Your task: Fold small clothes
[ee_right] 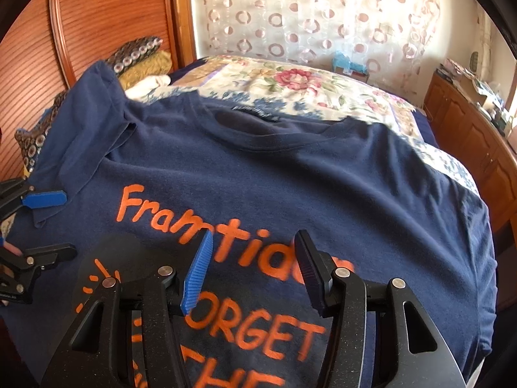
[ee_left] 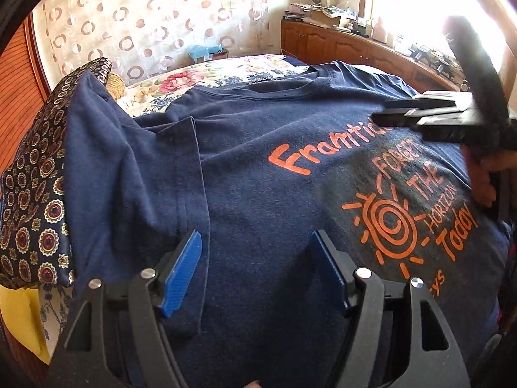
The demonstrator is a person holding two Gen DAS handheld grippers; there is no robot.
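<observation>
A navy T-shirt (ee_left: 258,135) (ee_right: 290,168) with orange lettering and a sun print lies face up, spread flat on the bed. Its left sleeve (ee_left: 129,168) drapes toward a cushion. My left gripper (ee_left: 255,233) is open just over the shirt's lower left. One blue pad (ee_left: 184,271) is by the sleeve's hem, and no cloth is pinched. From the right wrist view the left gripper (ee_right: 69,222) shows at the left edge. My right gripper (ee_right: 254,234) stands open above the orange word across the chest, holding nothing. Its black fingers (ee_left: 420,116) enter the left wrist view from the right.
A dark patterned cushion (ee_left: 32,194) and a yellow cloth (ee_left: 19,317) lie left of the shirt. A floral bedspread (ee_right: 307,84) stretches beyond the collar. A wooden cabinet (ee_left: 339,45) with clutter lines the right wall, and a slatted wooden door (ee_right: 97,16) stands at the left. A hand (ee_left: 484,187) shows at right.
</observation>
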